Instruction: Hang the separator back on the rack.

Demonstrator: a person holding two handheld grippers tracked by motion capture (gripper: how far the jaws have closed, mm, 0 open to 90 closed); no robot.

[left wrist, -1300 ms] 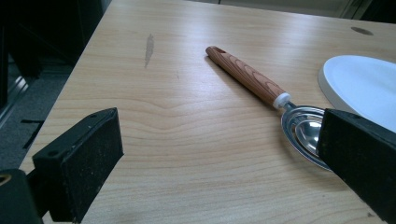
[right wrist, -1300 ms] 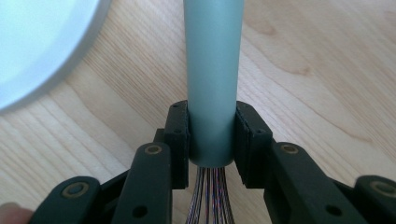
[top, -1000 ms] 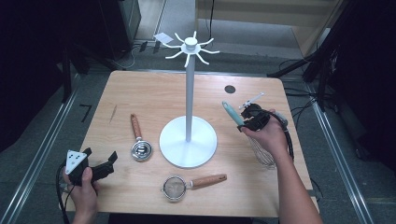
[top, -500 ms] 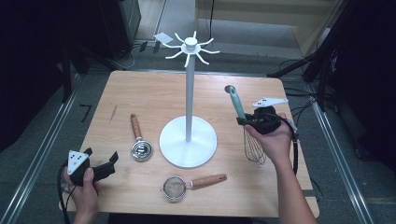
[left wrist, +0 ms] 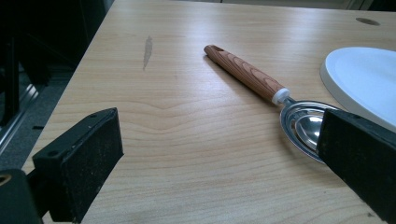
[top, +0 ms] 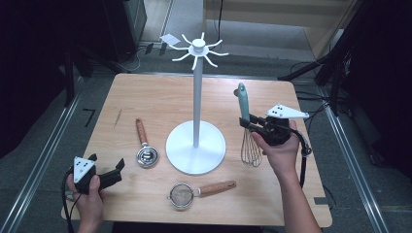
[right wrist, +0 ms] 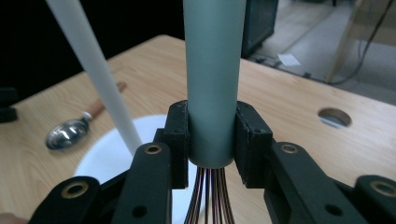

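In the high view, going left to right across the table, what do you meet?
Left gripper → wooden-handled scoop → strainer → whisk → right gripper, shut on the whisk's handle. The white stand overlaps the strainer's span, so it is left out.

two hands, two grippers

the right hand (top: 281,150) reaches in from the lower right, forearm angled up the table, and holds the right gripper (top: 250,124) raised, its jaws pointing left and clamped. the left hand (top: 87,191) sits low at the near left corner, its left gripper (top: 116,171) level, jaws spread wide and bare.
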